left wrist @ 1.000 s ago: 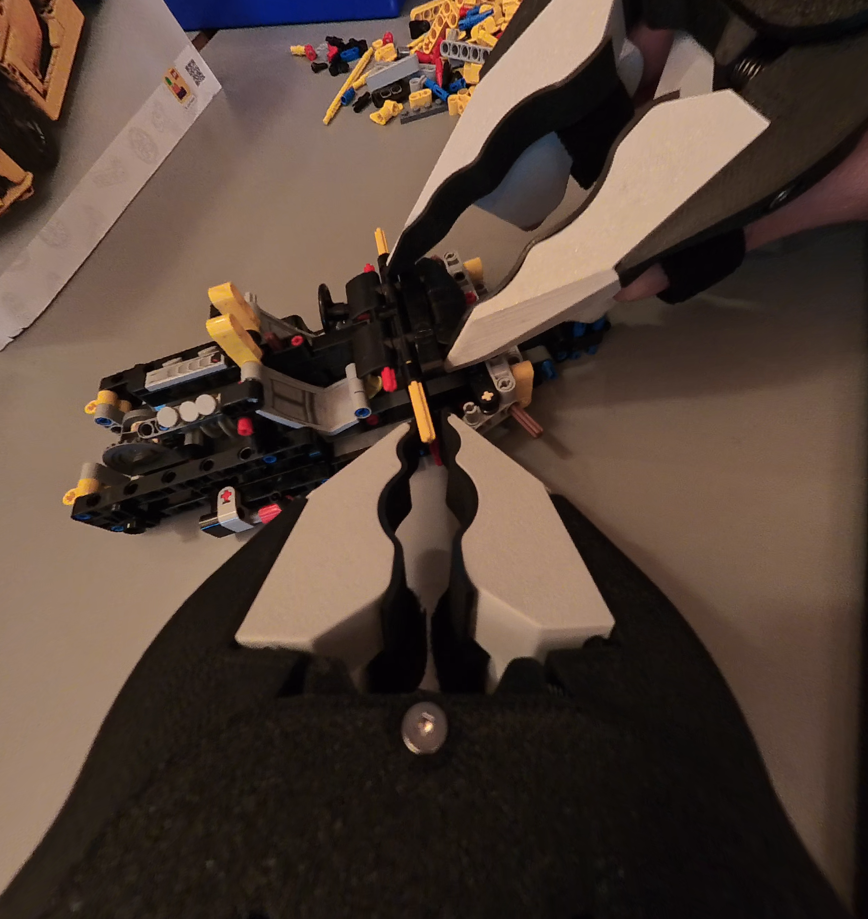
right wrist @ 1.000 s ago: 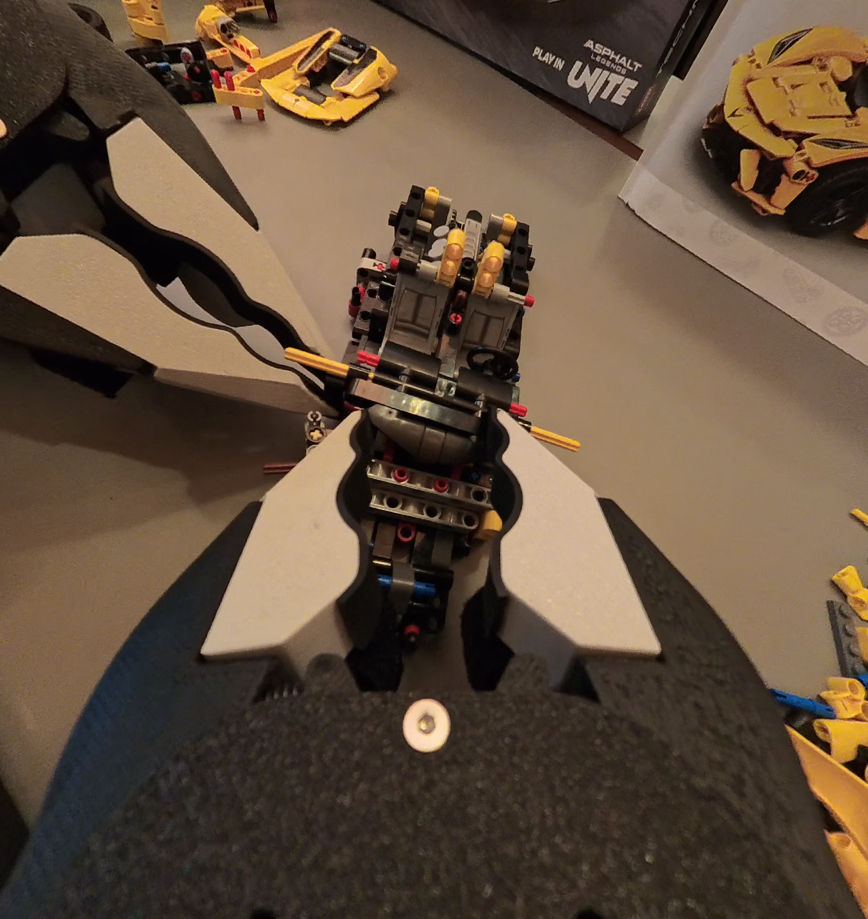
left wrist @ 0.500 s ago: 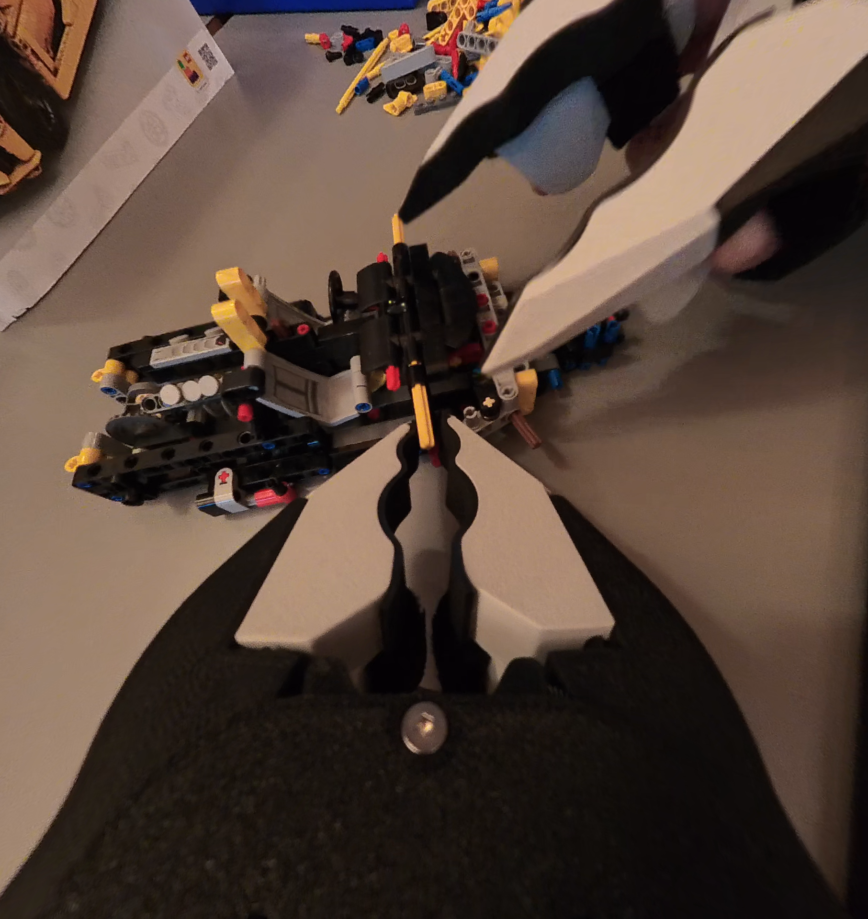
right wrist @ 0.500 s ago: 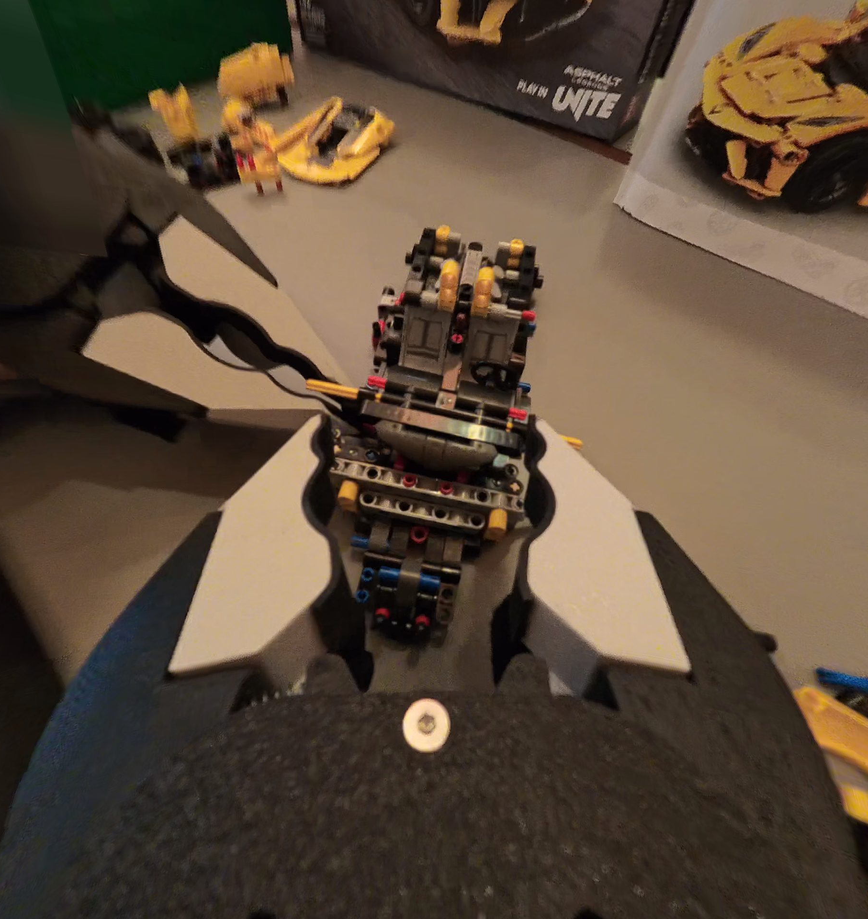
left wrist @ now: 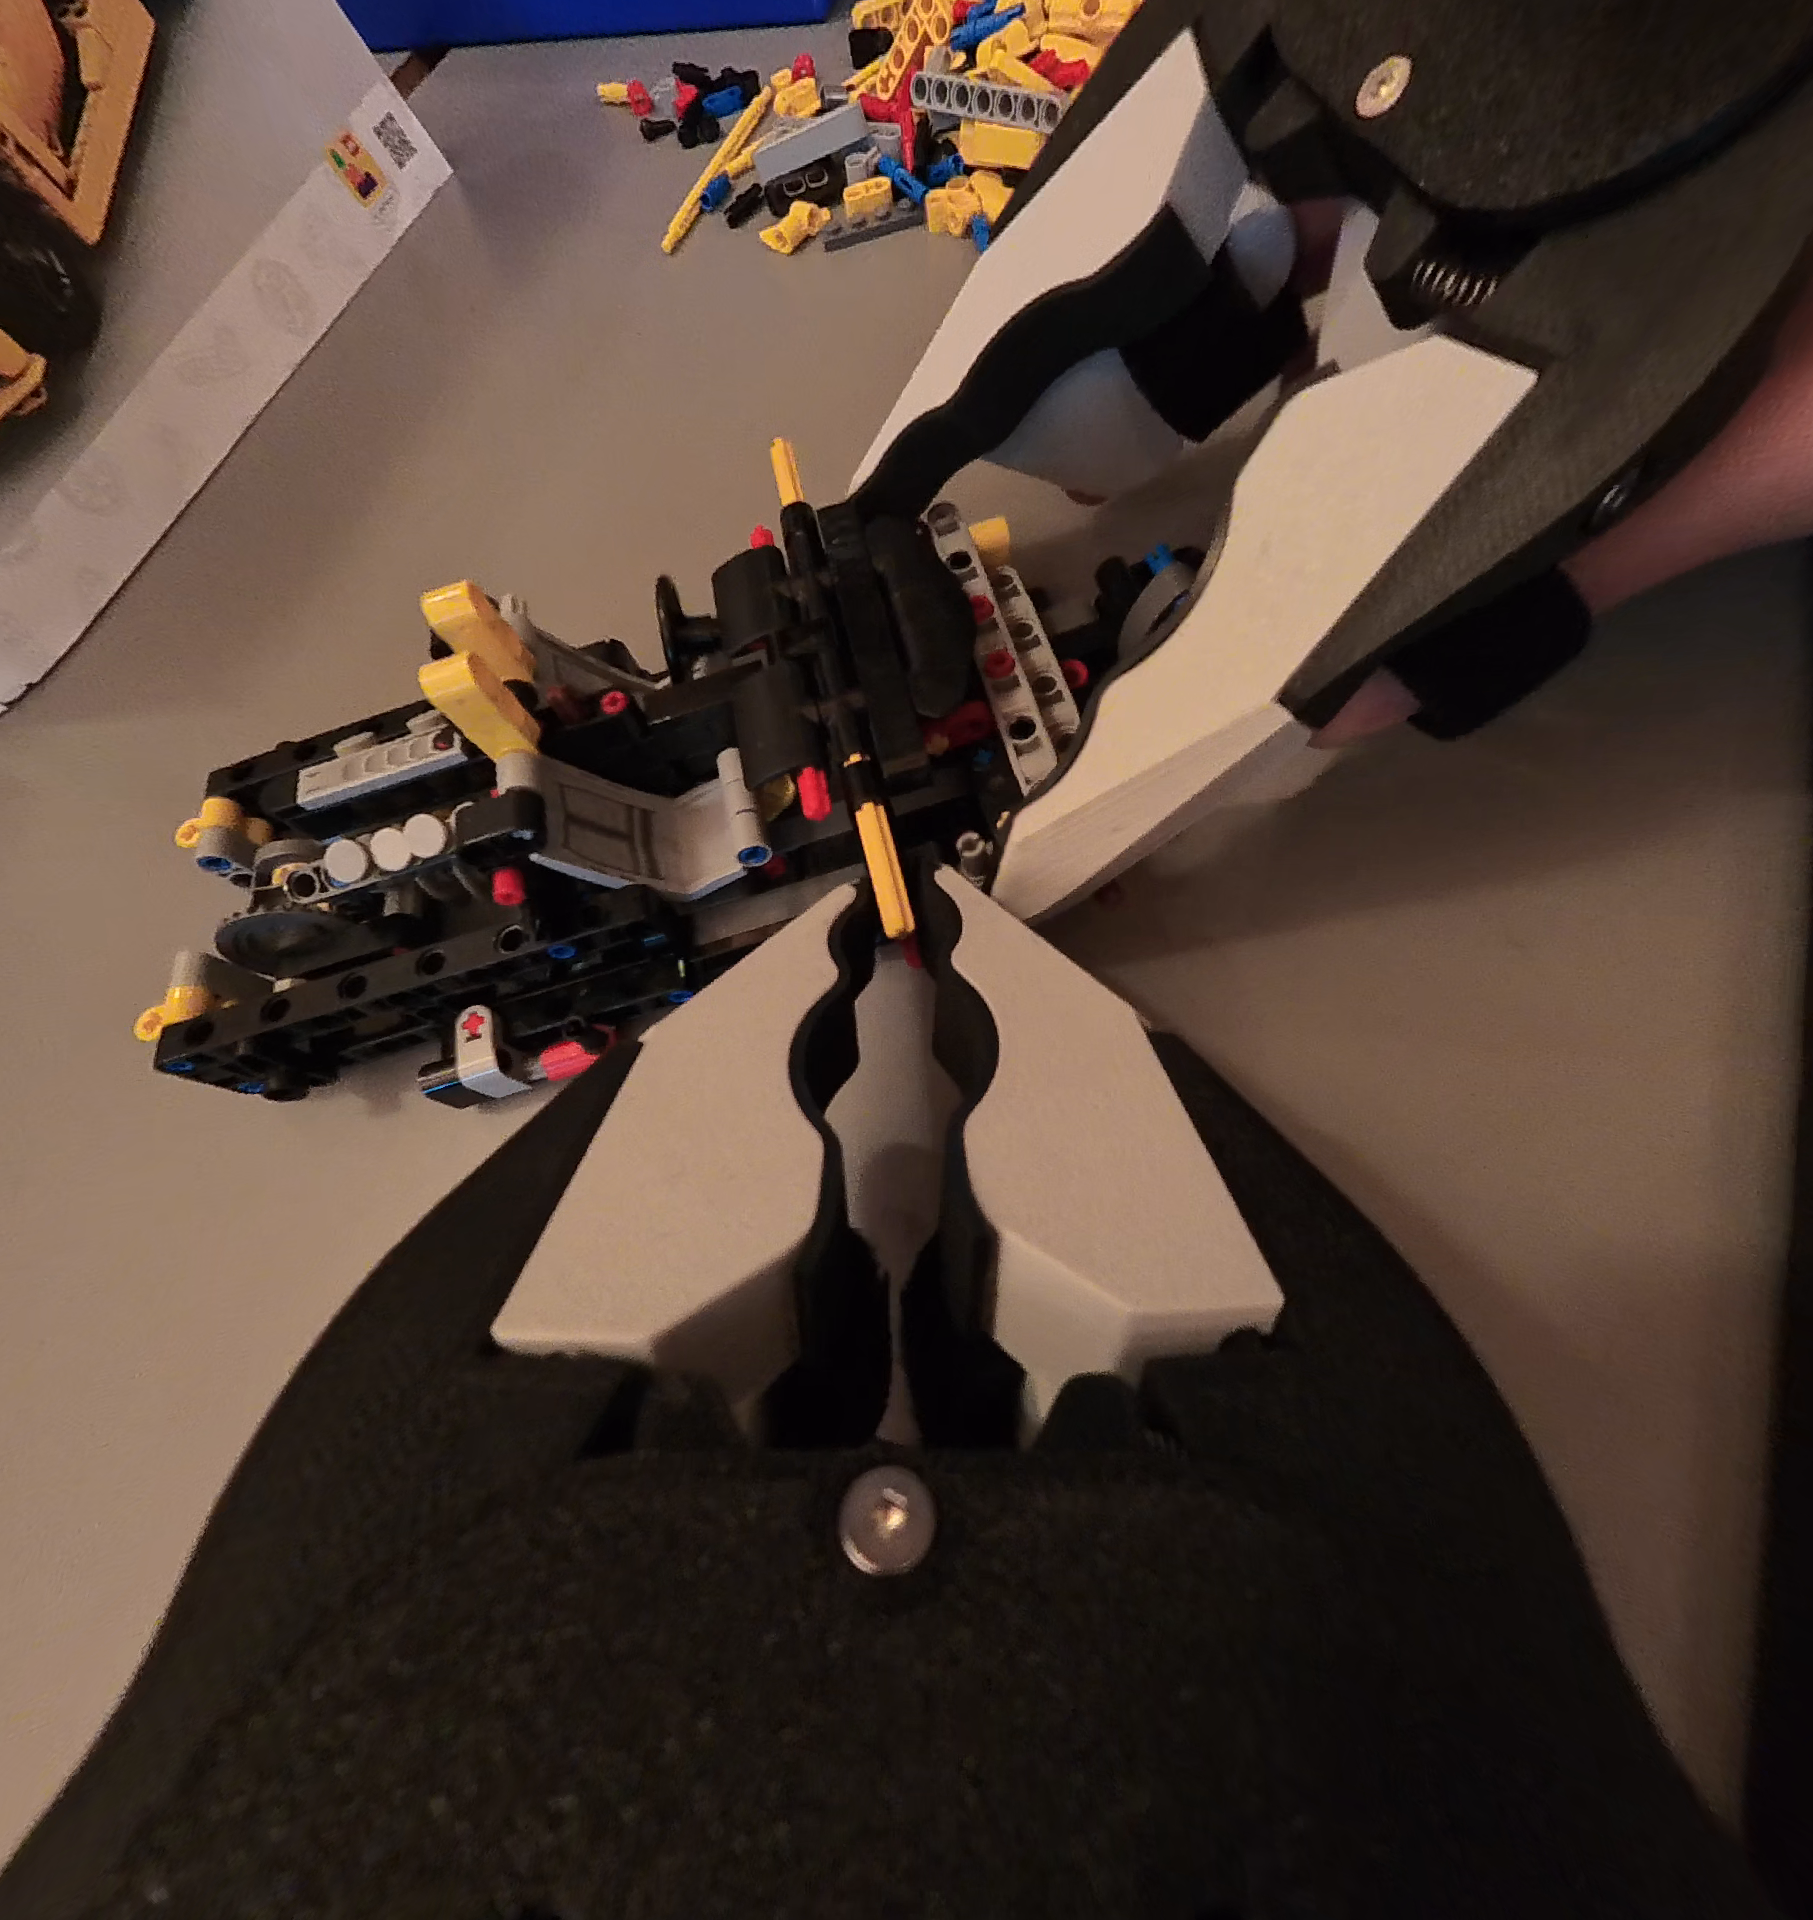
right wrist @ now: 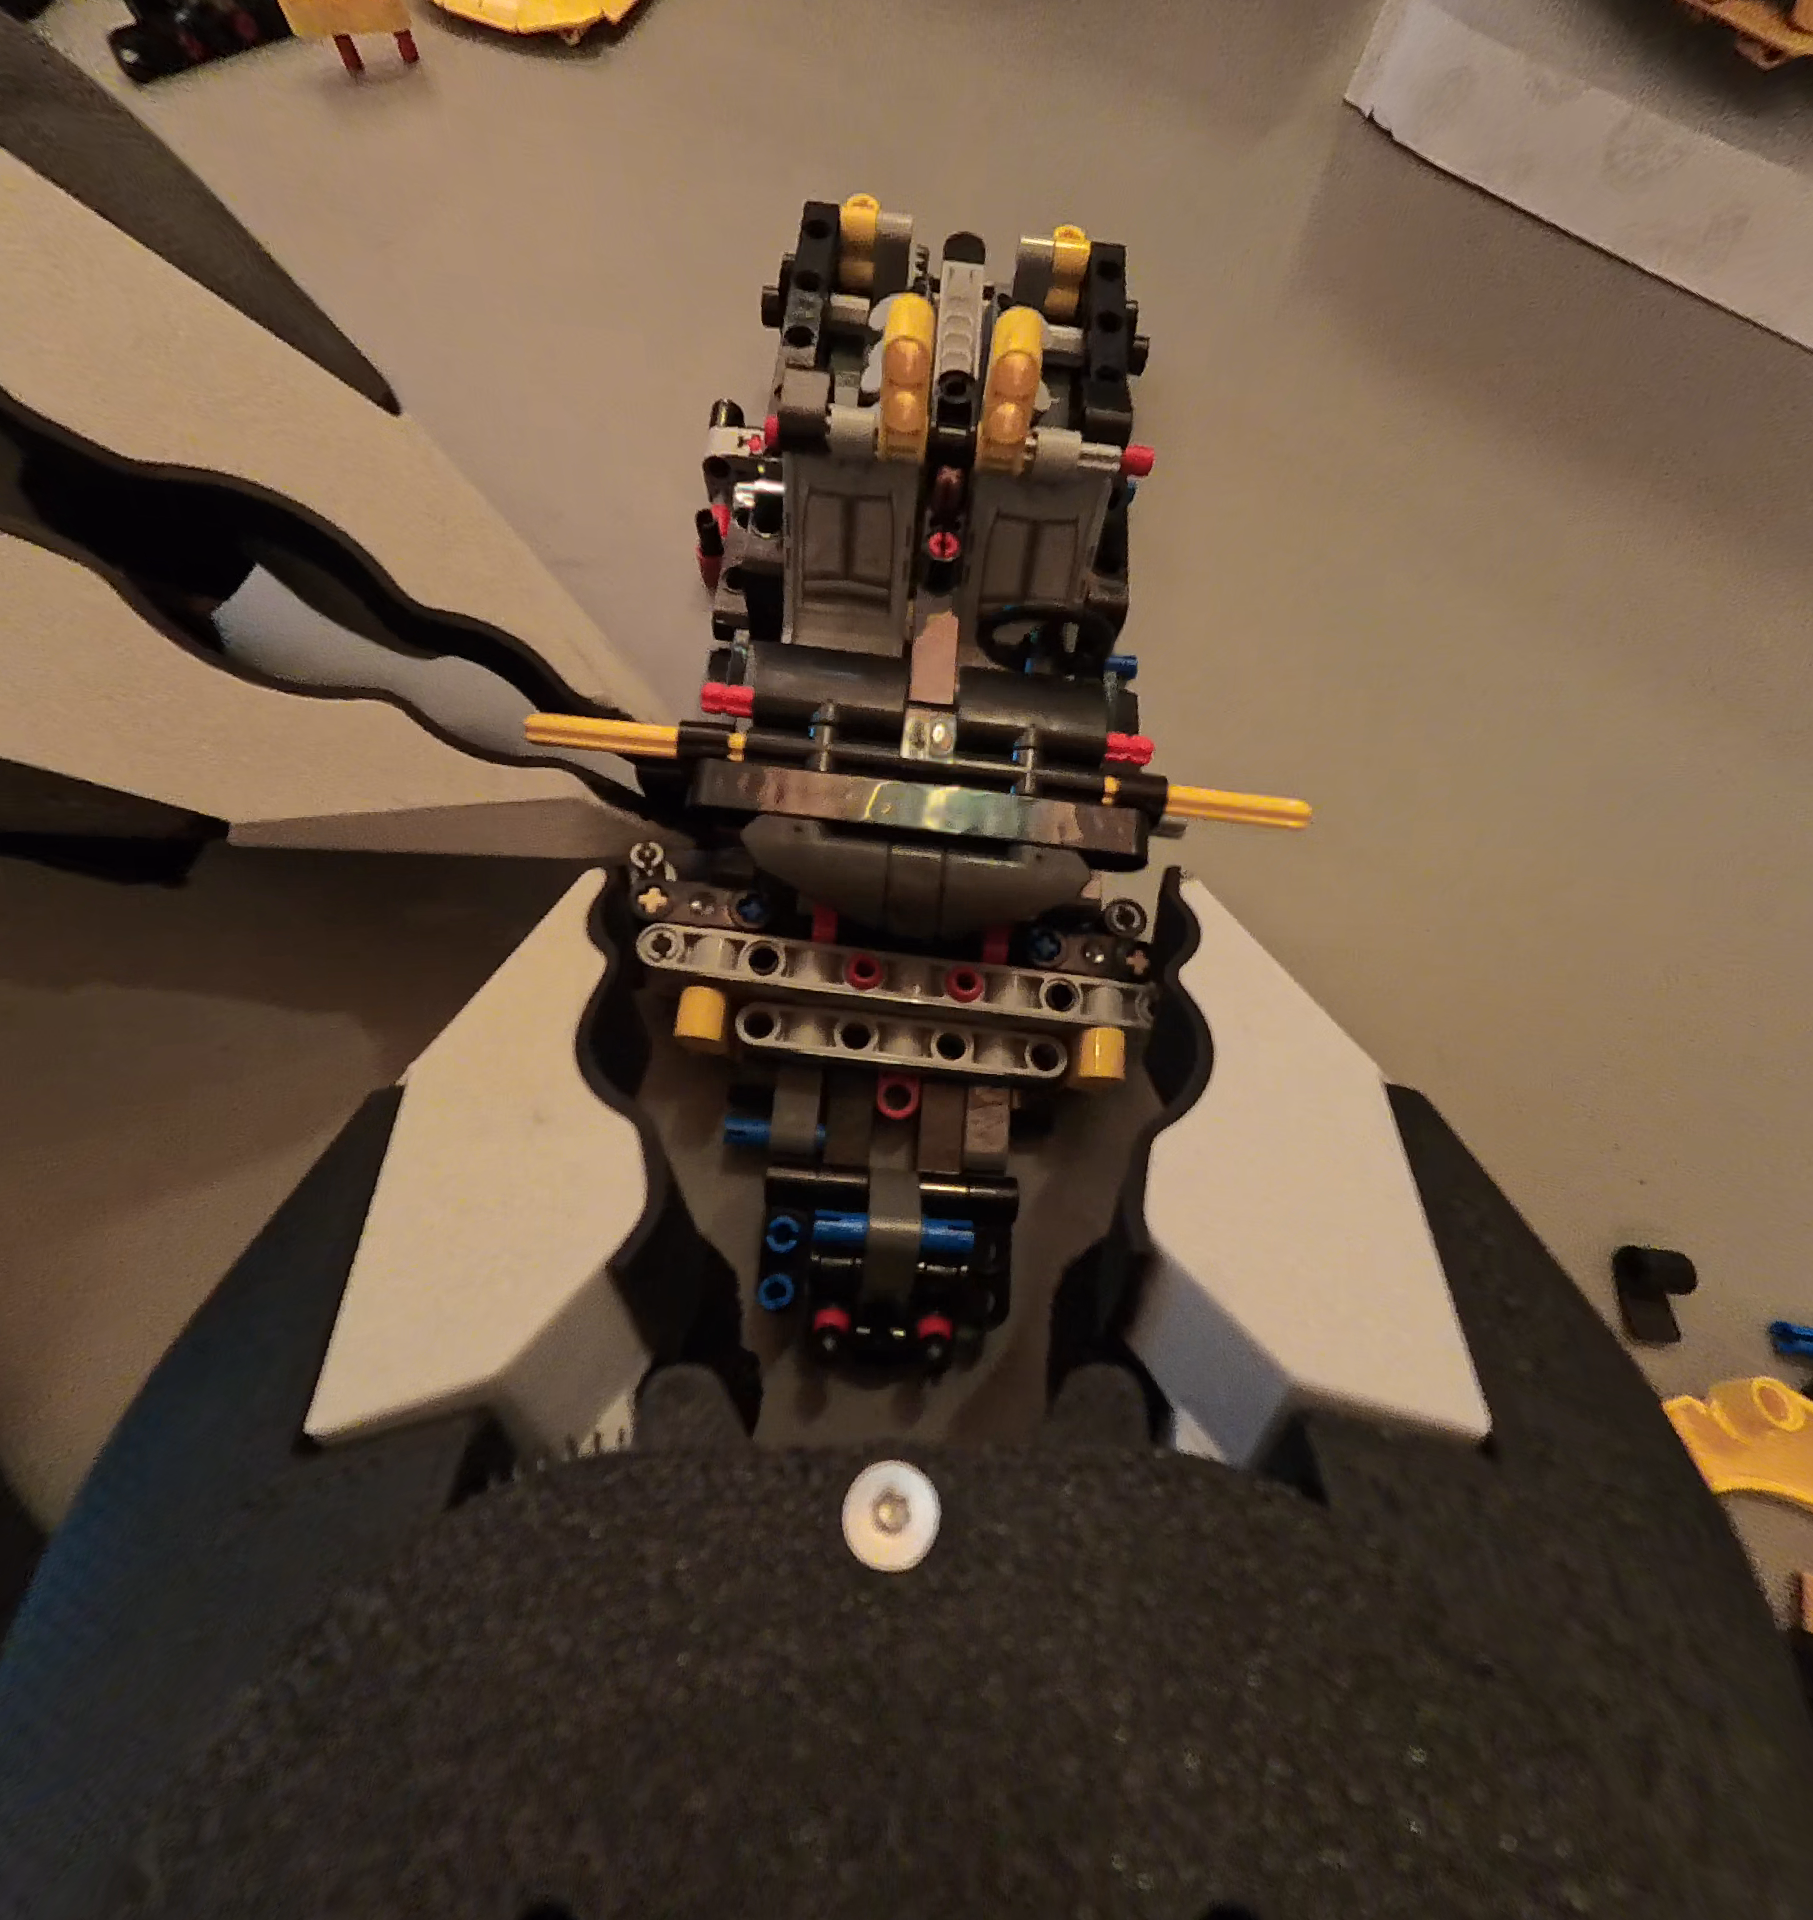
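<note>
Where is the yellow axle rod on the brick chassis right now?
The yellow axle rod runs crosswise through the chassis just behind the seats; in the right wrist view its left end lies at the left claw tips, its other end poking free on the right.

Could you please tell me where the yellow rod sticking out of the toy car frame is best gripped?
Probably the bare end of the yellow rod jutting sideways from the car frame. It lies level and slim, so narrow fingers from that side suit it. The left gripper is already pinching there, while the right gripper straddles the frame.
</note>
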### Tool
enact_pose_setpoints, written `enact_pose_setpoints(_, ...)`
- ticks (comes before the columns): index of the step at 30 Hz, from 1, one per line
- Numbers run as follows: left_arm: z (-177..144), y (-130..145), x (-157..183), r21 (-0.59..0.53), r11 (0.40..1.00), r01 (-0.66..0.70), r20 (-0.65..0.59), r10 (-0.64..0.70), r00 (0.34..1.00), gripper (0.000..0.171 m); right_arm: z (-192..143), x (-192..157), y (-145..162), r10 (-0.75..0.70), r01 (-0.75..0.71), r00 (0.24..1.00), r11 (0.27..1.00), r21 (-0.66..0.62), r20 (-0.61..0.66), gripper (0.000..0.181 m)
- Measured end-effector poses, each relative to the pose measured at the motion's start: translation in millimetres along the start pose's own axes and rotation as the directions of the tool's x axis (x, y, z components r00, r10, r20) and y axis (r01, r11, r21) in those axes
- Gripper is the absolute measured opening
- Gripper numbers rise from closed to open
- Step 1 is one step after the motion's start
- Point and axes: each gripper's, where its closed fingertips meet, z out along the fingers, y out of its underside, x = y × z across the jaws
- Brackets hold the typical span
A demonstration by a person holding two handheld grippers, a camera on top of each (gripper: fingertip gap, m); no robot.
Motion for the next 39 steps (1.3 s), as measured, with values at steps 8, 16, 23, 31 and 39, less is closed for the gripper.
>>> enact_pose_setpoints(8, -12, -3, -4, 0.031, 0.999, 0.018, 0.016, -0.018, 1.000, 0.007, 1, 5, -1, 0.005, -0.005, 1.000, 1.000, 0.006, -0.022, 0.097)
enact_pose_setpoints(16, -25, 21, -2, -0.021, 1.000, 0.022, -0.008, -0.022, 1.000, 0.007, -9, 54, 7, 0.132, -0.133, 0.979, 0.991, 0.004, -0.157, 0.094)
enact_pose_setpoints(23, -30, 20, -7, 0.001, 1.000, 0.012, 0.015, -0.012, 1.000, 0.007, -9, 42, 5, 0.088, -0.085, 0.992, 0.996, 0.035, -0.089, 0.094)
enact_pose_setpoints(31, -54, -17, -31, 0.224, 0.974, -0.011, 0.118, -0.016, 0.993, 0.007, -26, 32, -17, 0.120, -0.124, 0.992, 0.971, 0.204, 0.029, 0.098)
enact_pose_setpoints(39, -65, -33, -32, 0.341, 0.937, -0.071, 0.151, 0.020, 0.988, 0.007, -41, 29, -31, 0.215, -0.252, 0.965, 0.918, 0.306, 0.151, 0.082)
